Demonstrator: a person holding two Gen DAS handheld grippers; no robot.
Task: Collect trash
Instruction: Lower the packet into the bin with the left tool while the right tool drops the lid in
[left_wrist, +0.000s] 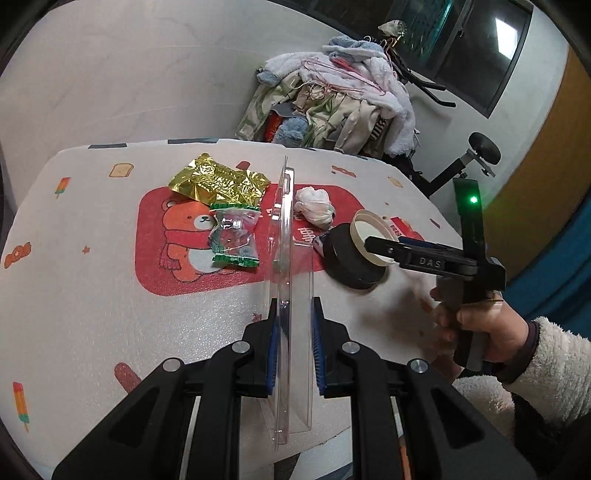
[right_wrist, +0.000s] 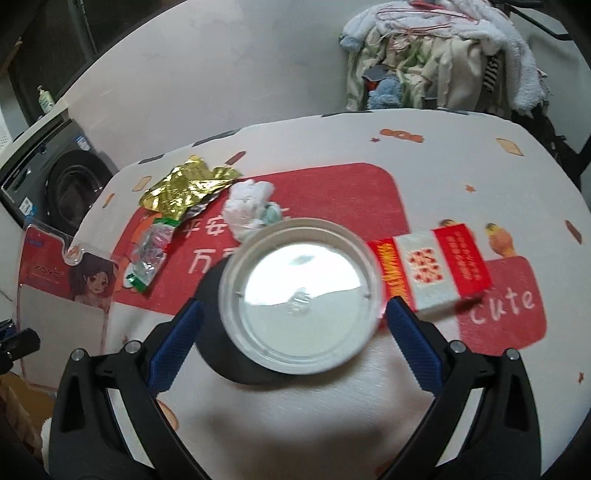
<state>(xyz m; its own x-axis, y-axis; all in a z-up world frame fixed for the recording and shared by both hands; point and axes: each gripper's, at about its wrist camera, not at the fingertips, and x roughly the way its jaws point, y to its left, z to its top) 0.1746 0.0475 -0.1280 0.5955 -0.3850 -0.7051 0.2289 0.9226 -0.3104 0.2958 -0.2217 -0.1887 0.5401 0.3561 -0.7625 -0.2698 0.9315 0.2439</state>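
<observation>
Our left hand-held gripper (left_wrist: 293, 325) is angled down over the surface (left_wrist: 110, 314), clenched on a clear plastic blister pack (left_wrist: 290, 258) held edge-on, so it runs straight out ahead between the blue pads. Left of that pack sit the gold foil wrapper (left_wrist: 218, 182) and the green-edged clear candy wrapper (left_wrist: 234, 238); right of it, a crumpled white tissue ball (left_wrist: 313, 205).

Our right hand (left_wrist: 476, 325), in a fuzzy white sleeve, holds the right hand-held gripper (right_wrist: 295, 321) tilted down too. Its jaws stand wide apart around a white round lid (right_wrist: 299, 295) on a black cylinder (right_wrist: 221, 362); we can't tell whether the pads touch the rim. Just past its right finger lies a red-and-white packet (right_wrist: 432, 266).

The near part of the surface below both grippers is bare, and its far edge curves round in front of a clothes pile (left_wrist: 332, 107).
</observation>
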